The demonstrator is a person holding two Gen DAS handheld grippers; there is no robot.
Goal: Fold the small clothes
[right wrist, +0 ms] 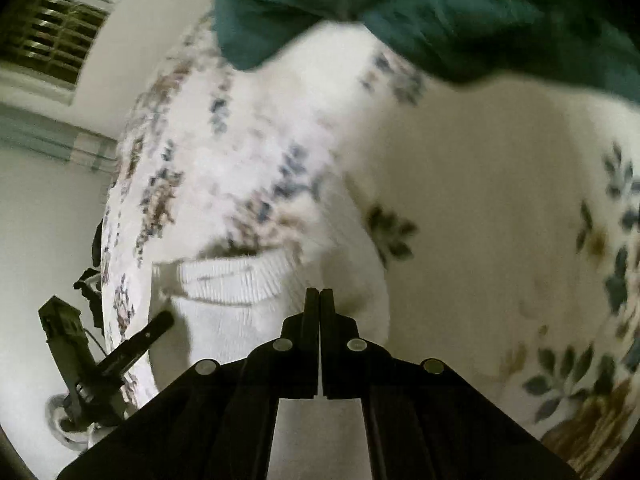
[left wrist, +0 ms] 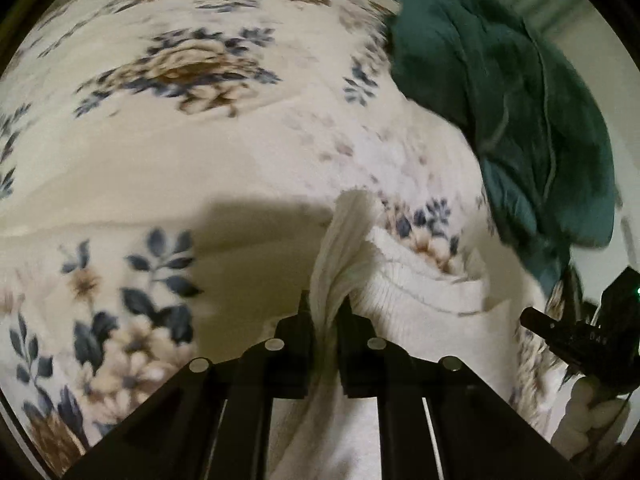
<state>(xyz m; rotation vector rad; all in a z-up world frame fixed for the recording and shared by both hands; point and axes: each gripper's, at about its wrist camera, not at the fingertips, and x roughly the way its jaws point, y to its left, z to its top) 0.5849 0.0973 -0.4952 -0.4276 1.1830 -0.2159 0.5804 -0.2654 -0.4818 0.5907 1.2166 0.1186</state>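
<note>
A small white ribbed garment [left wrist: 400,280] lies on the floral bedspread [left wrist: 180,152]. My left gripper [left wrist: 325,308] is shut on a bunched edge of this white garment, which rises between its fingers. In the right wrist view the same white garment [right wrist: 224,280] lies just ahead and left of my right gripper [right wrist: 320,296], whose fingers are pressed together; no cloth shows between them. The left gripper [right wrist: 120,356] shows at the lower left of the right wrist view, and the right gripper [left wrist: 576,340] at the right edge of the left wrist view.
A dark green garment [left wrist: 520,112] lies crumpled on the bed beyond the white one; it also fills the top of the right wrist view [right wrist: 420,12]. A window with blinds [right wrist: 52,36] and a white wall stand past the bed's edge.
</note>
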